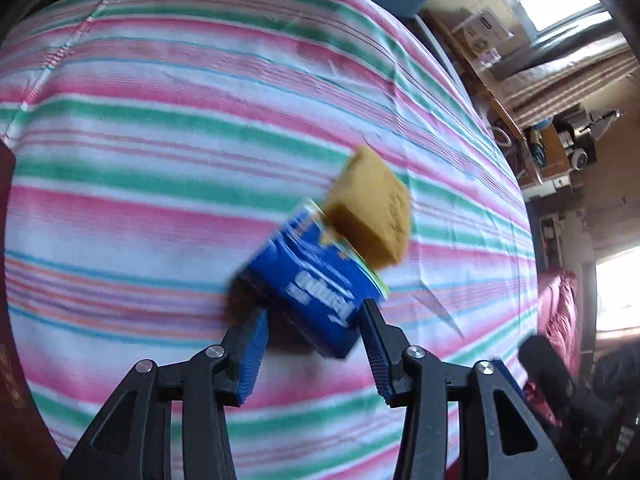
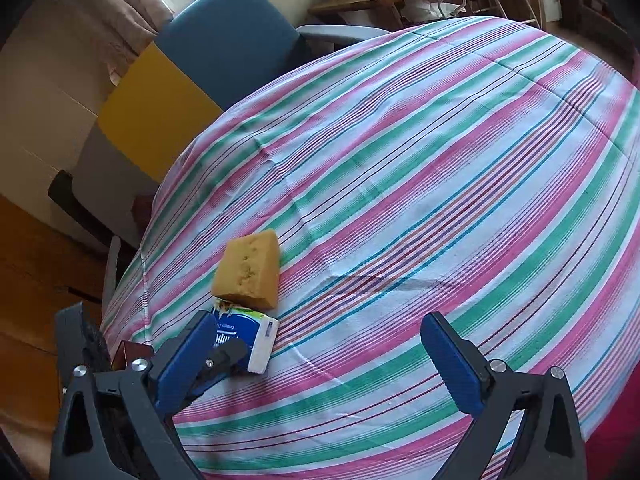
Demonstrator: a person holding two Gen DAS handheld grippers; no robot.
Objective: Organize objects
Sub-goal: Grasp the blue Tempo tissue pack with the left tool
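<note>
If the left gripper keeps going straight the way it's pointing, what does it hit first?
Most likely the blue tissue pack, which lies right ahead between the tips of the left gripper; the pads seem not to press it. The yellow sponge lies just beyond. Blur makes depth uncertain.

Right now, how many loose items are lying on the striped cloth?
2. A yellow sponge lies near the striped cloth's edge, and a blue tissue pack lies against its near side, between the left gripper's fingers. Nothing else shows; some cloth is out of view.
</note>
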